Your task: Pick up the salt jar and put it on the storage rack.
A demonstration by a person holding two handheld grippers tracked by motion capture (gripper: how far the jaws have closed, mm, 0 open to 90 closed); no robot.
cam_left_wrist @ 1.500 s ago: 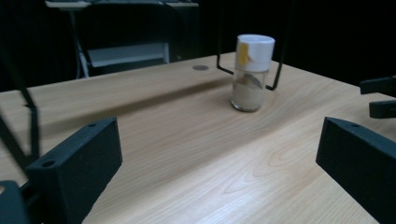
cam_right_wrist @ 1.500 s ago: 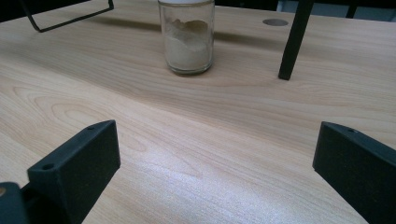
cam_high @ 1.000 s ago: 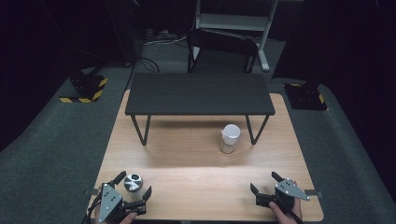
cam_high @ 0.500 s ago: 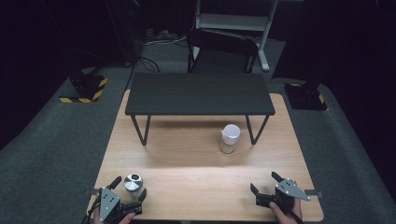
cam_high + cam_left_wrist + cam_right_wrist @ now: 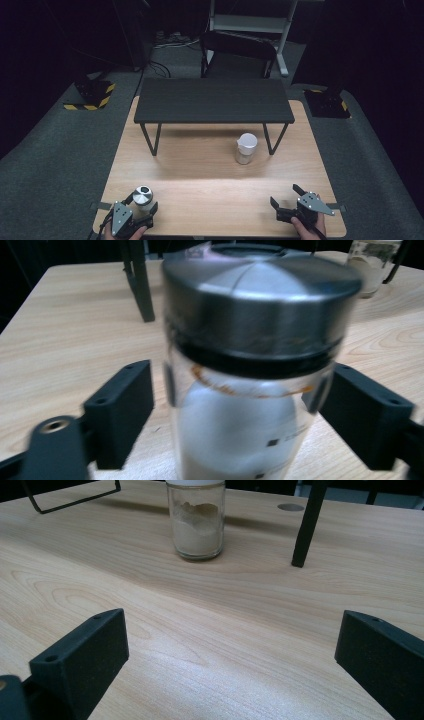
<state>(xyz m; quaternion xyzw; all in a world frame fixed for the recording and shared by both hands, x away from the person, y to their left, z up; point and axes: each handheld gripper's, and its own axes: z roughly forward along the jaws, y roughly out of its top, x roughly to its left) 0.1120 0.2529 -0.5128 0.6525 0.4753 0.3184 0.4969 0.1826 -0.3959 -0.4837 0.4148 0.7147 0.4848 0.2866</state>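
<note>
The left tool had just been closing around the steel-lidded glass jar, at seven o'clock on the worktop; whether its pads pressed the glass, I could not tell. The right tool stood wide, holding nothing, at five o'clock.

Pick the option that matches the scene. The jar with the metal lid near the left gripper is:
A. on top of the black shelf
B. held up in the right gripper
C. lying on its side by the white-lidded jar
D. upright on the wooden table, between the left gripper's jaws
D: the metal-lidded jar stands upright on the wooden table between the jaws of the left gripper, which have just been closing around it.
</note>
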